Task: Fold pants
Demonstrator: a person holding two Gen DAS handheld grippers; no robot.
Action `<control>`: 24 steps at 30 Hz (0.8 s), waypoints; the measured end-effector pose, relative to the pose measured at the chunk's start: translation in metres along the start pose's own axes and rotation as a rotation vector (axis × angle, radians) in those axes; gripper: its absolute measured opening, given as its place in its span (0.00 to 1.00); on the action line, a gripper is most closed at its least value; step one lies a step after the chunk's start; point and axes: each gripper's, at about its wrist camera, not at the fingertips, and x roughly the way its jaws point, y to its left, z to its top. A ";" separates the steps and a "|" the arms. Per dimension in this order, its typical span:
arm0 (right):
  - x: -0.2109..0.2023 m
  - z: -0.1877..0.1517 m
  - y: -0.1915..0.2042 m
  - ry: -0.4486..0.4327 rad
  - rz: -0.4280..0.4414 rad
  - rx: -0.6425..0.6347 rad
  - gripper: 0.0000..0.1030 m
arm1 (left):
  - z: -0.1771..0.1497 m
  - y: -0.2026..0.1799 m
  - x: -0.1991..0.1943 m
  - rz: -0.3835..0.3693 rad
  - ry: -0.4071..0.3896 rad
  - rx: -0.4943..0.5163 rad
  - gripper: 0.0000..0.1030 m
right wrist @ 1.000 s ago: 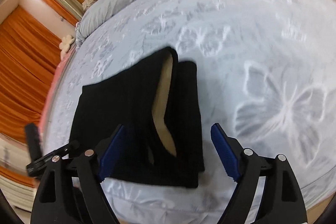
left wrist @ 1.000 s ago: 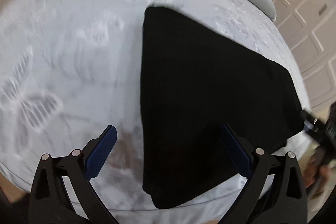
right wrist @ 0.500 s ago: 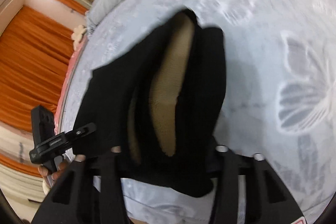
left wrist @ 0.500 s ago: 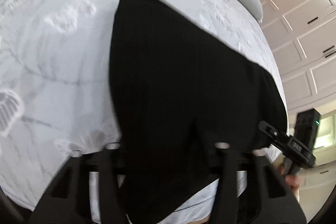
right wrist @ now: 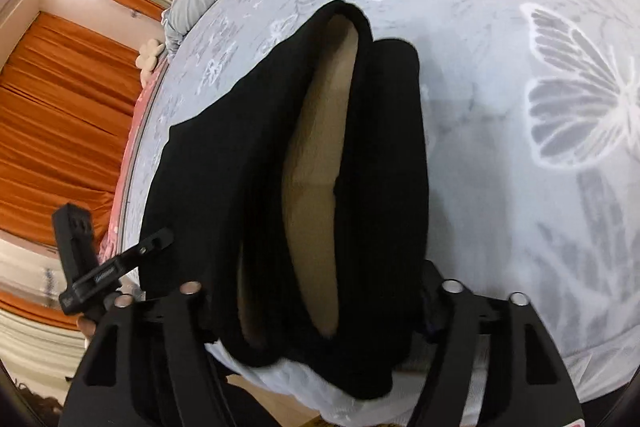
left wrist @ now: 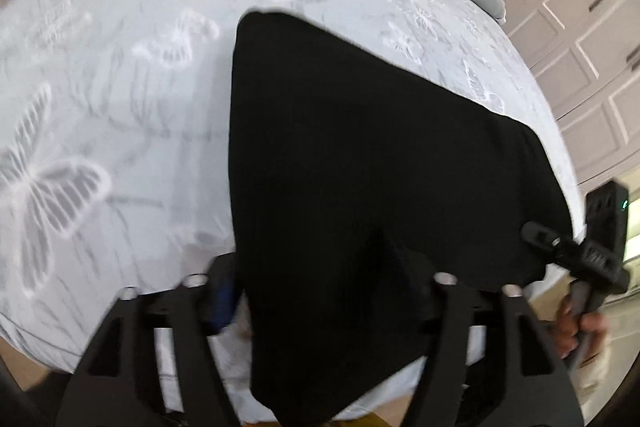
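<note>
Black pants (left wrist: 360, 167) on the butterfly bedspread (left wrist: 100, 87) drape over our fingertips, hiding them; left gripper (left wrist: 320, 291) and right gripper (right wrist: 320, 307) each appear clamped on the near edge.

Pants (left wrist: 360, 167) – matt black cloth; bedsheet (left wrist: 120, 87) – soft cloth.

Black pants (left wrist: 360, 167) are spread over the bed (left wrist: 120, 87), which has a white butterfly-print cover. The left gripper (left wrist: 320, 279) has its fingers around the near edge of the cloth, tips buried in the fabric. The right gripper (left wrist: 560, 251) sits at the pants' right edge. White cabinets (left wrist: 580, 7) are off to the right.
</note>
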 end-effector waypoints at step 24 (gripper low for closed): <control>0.004 0.002 -0.001 -0.053 -0.032 -0.030 0.90 | 0.008 -0.012 0.031 0.039 0.017 -0.084 0.96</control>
